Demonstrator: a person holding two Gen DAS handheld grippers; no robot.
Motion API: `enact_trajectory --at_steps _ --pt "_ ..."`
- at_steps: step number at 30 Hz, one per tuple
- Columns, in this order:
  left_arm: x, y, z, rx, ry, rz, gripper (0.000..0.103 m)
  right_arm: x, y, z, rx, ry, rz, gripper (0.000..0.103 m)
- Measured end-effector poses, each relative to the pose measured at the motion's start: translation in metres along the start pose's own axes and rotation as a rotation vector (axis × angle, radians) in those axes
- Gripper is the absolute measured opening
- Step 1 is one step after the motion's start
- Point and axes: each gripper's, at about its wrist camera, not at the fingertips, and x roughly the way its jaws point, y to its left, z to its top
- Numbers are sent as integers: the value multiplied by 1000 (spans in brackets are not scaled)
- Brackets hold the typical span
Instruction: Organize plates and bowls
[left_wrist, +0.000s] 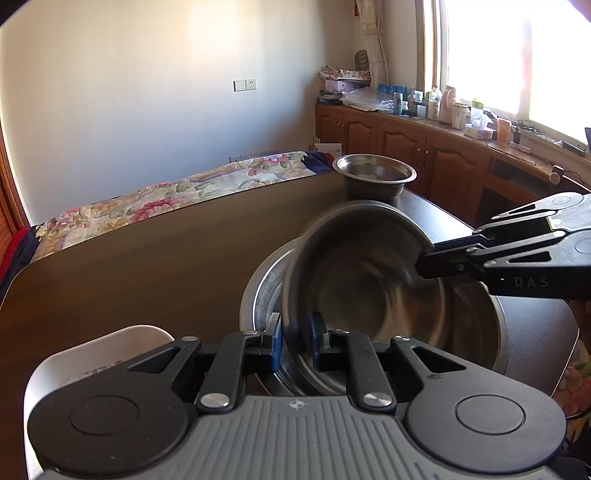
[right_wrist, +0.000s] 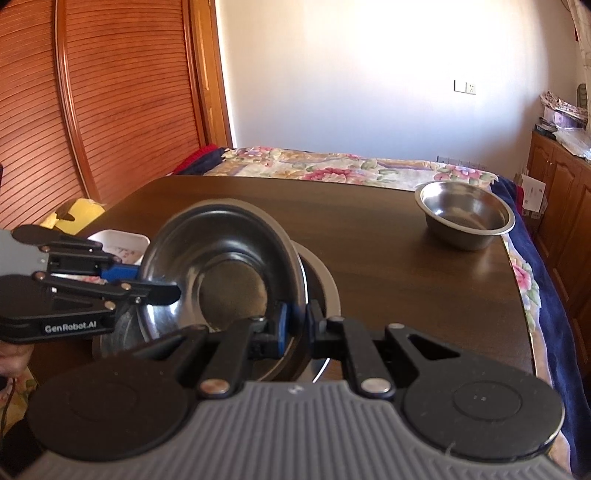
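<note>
Both jaws clenched on tilted steel bowl's (left_wrist: 362, 291) opposite rims, bare table (left_wrist: 147, 266) leftward

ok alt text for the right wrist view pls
Both grippers, right and left, pinch opposite rims of a tilted round steel bowl above a wider steel basin on a dark wooden table. A smaller steel bowl sits far right.

My left gripper (left_wrist: 297, 341) points forward and down, blue pads pinched tight on a steel bowl's (left_wrist: 369, 291) near rim. My right gripper (right_wrist: 295, 325) angles down too, clamped on the opposite rim.
</note>
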Motion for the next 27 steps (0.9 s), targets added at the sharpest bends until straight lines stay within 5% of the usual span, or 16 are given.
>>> enact_trajectory --at_steps 27 --pt "3 -5 9 -24 -55 8 17 9 8 0 -94 -18 -49 12"
